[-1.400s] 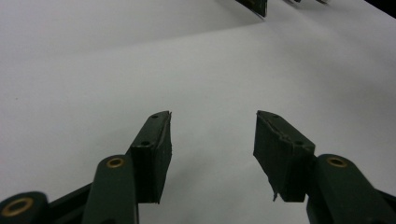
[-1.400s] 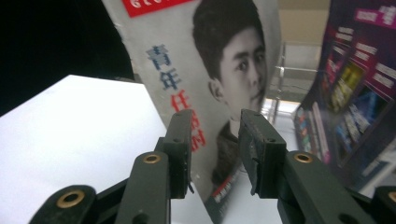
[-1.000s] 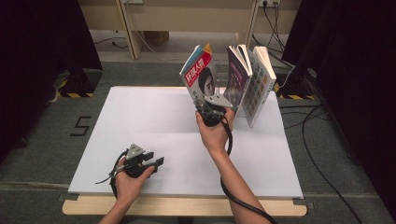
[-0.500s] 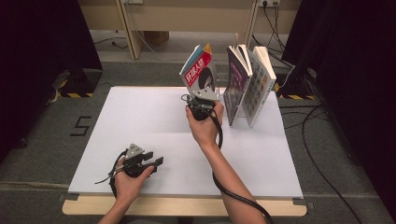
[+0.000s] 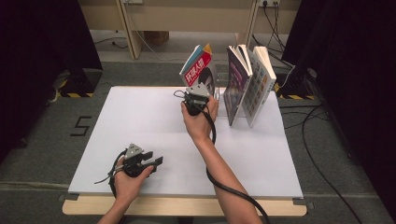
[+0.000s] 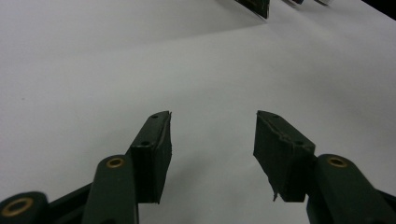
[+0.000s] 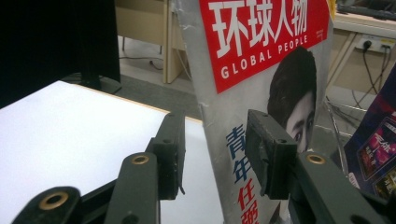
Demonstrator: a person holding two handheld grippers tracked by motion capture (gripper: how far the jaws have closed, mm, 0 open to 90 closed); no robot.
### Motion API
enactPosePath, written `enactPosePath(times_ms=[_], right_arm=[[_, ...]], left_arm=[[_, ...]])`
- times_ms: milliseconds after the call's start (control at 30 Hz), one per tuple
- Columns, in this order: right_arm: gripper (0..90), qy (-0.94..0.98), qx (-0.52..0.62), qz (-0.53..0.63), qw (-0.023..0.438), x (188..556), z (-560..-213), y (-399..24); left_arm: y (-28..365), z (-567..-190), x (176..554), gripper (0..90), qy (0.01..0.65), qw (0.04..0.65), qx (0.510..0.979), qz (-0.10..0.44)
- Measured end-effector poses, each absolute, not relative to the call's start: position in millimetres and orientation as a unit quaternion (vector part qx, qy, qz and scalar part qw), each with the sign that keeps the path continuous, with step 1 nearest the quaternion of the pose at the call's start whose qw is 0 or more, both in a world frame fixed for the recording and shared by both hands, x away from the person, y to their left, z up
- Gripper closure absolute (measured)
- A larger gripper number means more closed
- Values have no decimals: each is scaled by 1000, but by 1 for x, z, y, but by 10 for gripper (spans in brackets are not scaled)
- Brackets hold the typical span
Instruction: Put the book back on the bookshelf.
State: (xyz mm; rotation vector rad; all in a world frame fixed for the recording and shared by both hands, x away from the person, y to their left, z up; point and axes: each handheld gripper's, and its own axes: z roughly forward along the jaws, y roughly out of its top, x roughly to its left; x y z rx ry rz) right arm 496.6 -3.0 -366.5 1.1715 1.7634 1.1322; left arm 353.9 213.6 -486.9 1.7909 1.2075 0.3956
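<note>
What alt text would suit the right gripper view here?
The right gripper has its two black jaws open astride the edge of an upright magazine with a red "GLOBAL PEOPLE" title block. The white table lies to the left.

The right gripper (image 7: 212, 154) jaws have just been opening. A red-titled magazine (image 7: 261, 70) is seen beyond them, apparently not gripped.

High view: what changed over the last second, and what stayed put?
The right tool slid left along the rack from the middle books to the red-covered magazine, and its jaws have just been opening; in the right gripper view the magazine's edge stands between them, with no pad pressing on it. The left tool, open on the white table, and the other books stayed as they were.
</note>
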Motion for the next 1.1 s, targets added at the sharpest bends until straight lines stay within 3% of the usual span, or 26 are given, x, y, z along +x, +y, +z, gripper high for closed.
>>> enactPosePath(times_ms=[533, 867, 1100], right_arm=[[585, 677, 474, 416, 380, 520, -357, 8], [688, 675, 472, 400, 401, 515, -357, 10], [700, 663, 475, 398, 420, 508, -358, 3]], left_arm=[[213, -488, 354, 458, 487, 454, 729, 159], [215, -487, 353, 458, 488, 456, 727, 161], [214, -488, 353, 458, 489, 456, 726, 160]])
